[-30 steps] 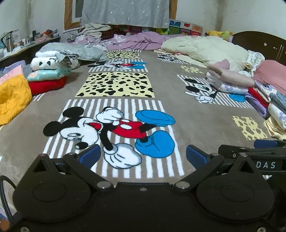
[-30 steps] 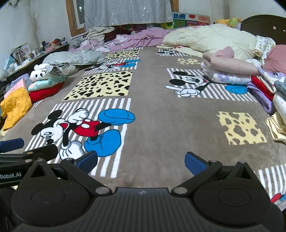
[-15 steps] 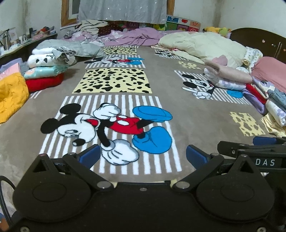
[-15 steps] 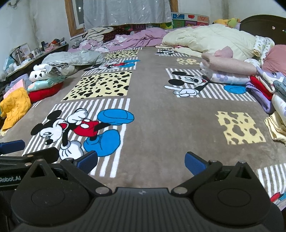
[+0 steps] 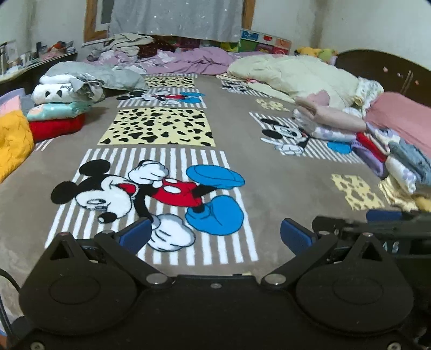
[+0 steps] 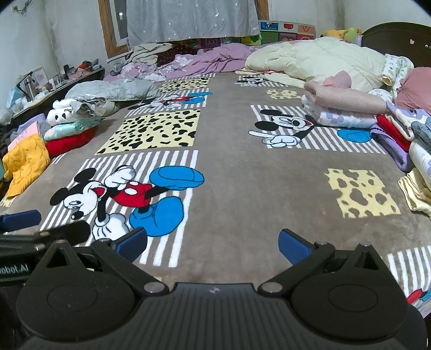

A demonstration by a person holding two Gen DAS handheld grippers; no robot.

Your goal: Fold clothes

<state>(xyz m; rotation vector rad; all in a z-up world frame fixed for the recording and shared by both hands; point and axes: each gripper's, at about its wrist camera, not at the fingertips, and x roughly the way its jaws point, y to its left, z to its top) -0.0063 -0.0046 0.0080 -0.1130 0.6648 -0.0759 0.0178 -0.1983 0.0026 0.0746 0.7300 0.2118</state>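
Note:
My left gripper (image 5: pixel 215 234) is open and empty, low over the brown Mickey Mouse blanket (image 5: pixel 282 172). My right gripper (image 6: pixel 212 241) is open and empty beside it, over the same blanket (image 6: pixel 242 175). The right gripper's fingers (image 5: pixel 382 215) show at the right edge of the left wrist view. Folded clothes are stacked at the left (image 5: pixel 59 107) (image 6: pixel 70 126), next to a crumpled yellow garment (image 5: pixel 13 140) (image 6: pixel 27 161). More folded clothes are piled at the right (image 5: pixel 390 153) (image 6: pixel 350 107). No garment lies between the jaws of either gripper.
A grey garment (image 6: pixel 113 90) lies behind the left stack. A cream quilt (image 6: pixel 317 59) and purple bedding (image 6: pixel 215 58) fill the far end below a grey curtain (image 6: pixel 188 18). A cluttered shelf (image 6: pixel 40 83) runs along the left wall. A dark wooden headboard (image 5: pixel 390 67) stands at the right.
Both grippers have stayed open and empty. The left wrist view has shifted slightly, and the right gripper's fingers in it look blurred by motion.

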